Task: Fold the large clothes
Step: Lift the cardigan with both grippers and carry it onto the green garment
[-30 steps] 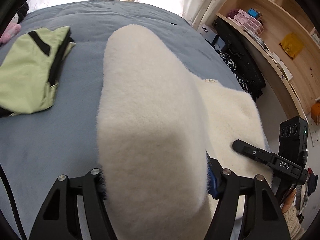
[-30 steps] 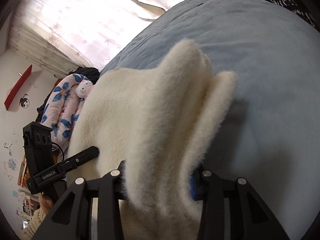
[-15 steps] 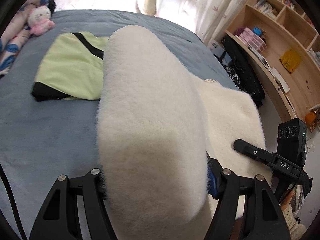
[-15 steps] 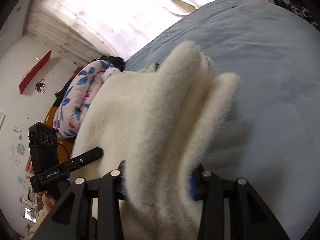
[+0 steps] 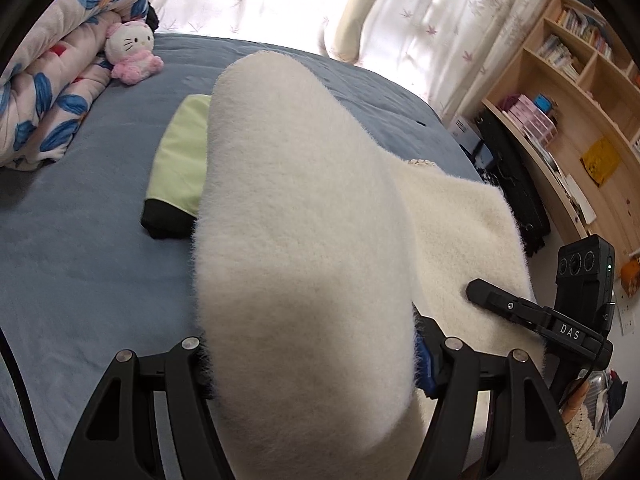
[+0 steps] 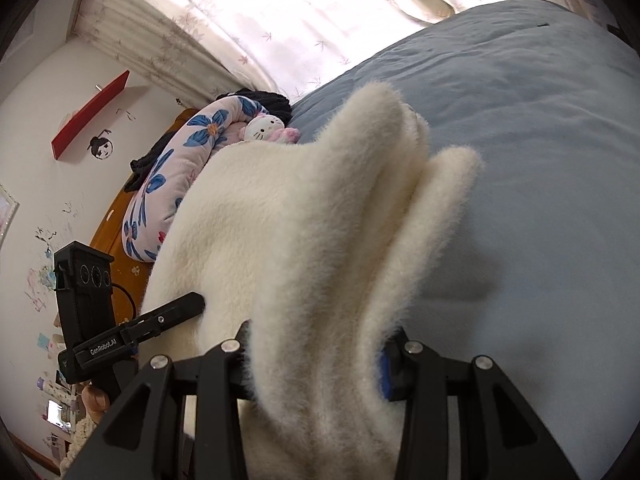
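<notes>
A thick cream fleece garment point(image 5: 304, 216) is folded into a bundle and carried above the blue bed point(image 5: 80, 272). My left gripper point(image 5: 312, 364) is shut on one end of it, the fleece bulging up between the black fingers. My right gripper point(image 6: 316, 364) is shut on the other end, where several layers of the cream fleece garment point(image 6: 320, 240) stand up in folds. Each view shows the other gripper at the garment's side: the right gripper point(image 5: 532, 312) in the left wrist view, the left gripper point(image 6: 140, 328) in the right wrist view. The fingertips are buried in the pile.
A folded light-green and black garment point(image 5: 180, 176) lies on the bed, partly behind the fleece. A flowered quilt point(image 5: 52, 92) and a white-and-pink plush toy point(image 5: 130, 52) sit at the bed's far left. Wooden shelves point(image 5: 568, 92) stand on the right, curtains point(image 6: 280, 12) behind.
Both grippers have carried the fleece bundle sideways and a little up over the bed. The green garment now sits partly behind the fleece, and the quilt and plush toy have come into view.
</notes>
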The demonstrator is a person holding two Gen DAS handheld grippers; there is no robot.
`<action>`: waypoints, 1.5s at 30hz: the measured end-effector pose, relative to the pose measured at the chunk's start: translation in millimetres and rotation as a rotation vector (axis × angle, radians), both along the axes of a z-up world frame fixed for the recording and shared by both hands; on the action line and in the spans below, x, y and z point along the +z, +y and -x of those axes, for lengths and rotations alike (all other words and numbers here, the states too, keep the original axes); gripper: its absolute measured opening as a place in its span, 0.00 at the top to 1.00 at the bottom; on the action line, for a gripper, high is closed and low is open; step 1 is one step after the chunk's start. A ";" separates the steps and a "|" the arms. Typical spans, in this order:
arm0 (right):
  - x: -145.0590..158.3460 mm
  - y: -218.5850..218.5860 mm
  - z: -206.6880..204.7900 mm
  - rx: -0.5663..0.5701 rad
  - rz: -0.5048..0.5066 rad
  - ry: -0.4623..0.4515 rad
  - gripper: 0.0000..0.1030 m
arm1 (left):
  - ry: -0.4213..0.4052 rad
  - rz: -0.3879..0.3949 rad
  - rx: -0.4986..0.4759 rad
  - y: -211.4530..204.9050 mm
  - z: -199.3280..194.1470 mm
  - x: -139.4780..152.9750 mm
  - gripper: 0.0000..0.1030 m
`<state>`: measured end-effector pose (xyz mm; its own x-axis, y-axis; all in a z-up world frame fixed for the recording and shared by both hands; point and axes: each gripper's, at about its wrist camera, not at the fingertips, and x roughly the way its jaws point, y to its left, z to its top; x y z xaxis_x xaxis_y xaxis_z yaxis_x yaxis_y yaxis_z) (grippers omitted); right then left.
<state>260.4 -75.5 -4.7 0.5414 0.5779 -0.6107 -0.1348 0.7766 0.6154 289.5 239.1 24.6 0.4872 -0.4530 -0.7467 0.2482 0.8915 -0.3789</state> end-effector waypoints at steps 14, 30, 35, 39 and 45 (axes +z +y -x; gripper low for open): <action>3.5 40.3 -106.0 0.020 0.048 -0.015 0.61 | -0.020 0.026 0.029 33.1 -110.8 -7.5 0.34; -52.8 62.3 -257.4 0.010 0.046 -0.049 0.61 | -0.046 -0.018 0.039 50.6 -266.7 -54.0 0.34; -107.2 65.3 -286.9 -0.010 0.042 0.013 0.61 | 0.012 -0.046 0.040 59.1 -307.9 -103.9 0.33; -137.0 57.0 -292.4 0.009 0.070 0.010 0.57 | 0.013 0.027 0.040 75.1 -317.3 -134.2 0.29; -135.7 52.9 -288.8 0.036 0.125 0.017 0.43 | -0.012 0.010 0.026 73.8 -312.5 -134.3 0.26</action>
<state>549.2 -22.6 -140.4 0.5109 0.5157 -0.6878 -0.1545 0.8421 0.5166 602.0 312.9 -109.7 0.5078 -0.4473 -0.7363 0.2292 0.8940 -0.3850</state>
